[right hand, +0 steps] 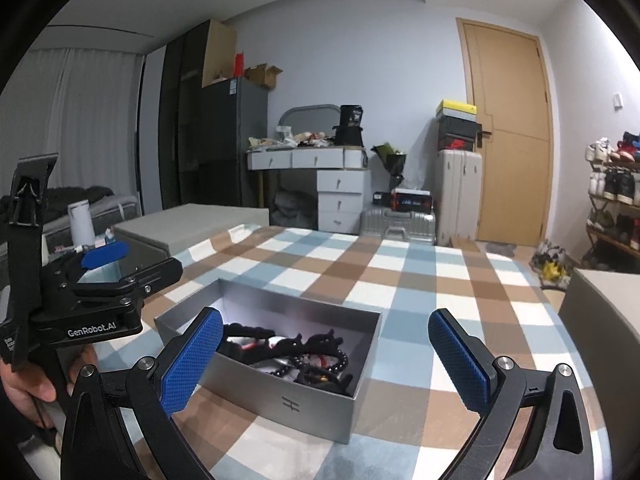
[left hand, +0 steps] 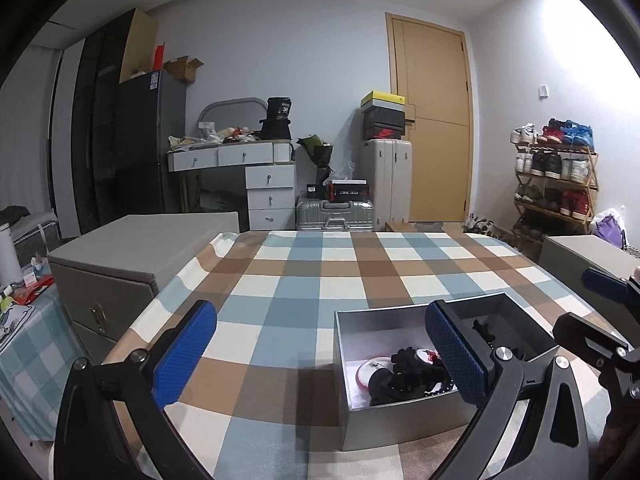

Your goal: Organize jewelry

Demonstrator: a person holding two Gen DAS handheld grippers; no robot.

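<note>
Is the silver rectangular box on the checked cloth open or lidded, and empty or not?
Open and not empty: the silver rectangular box has no lid on, and dark bead bracelets lie tangled inside.

Both grippers wide-jawed, empty.

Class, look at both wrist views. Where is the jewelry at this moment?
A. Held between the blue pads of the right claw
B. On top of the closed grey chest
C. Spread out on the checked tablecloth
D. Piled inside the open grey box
D: the dark bead strands lie heaped inside the open grey box, and both claws are open and empty.
</note>
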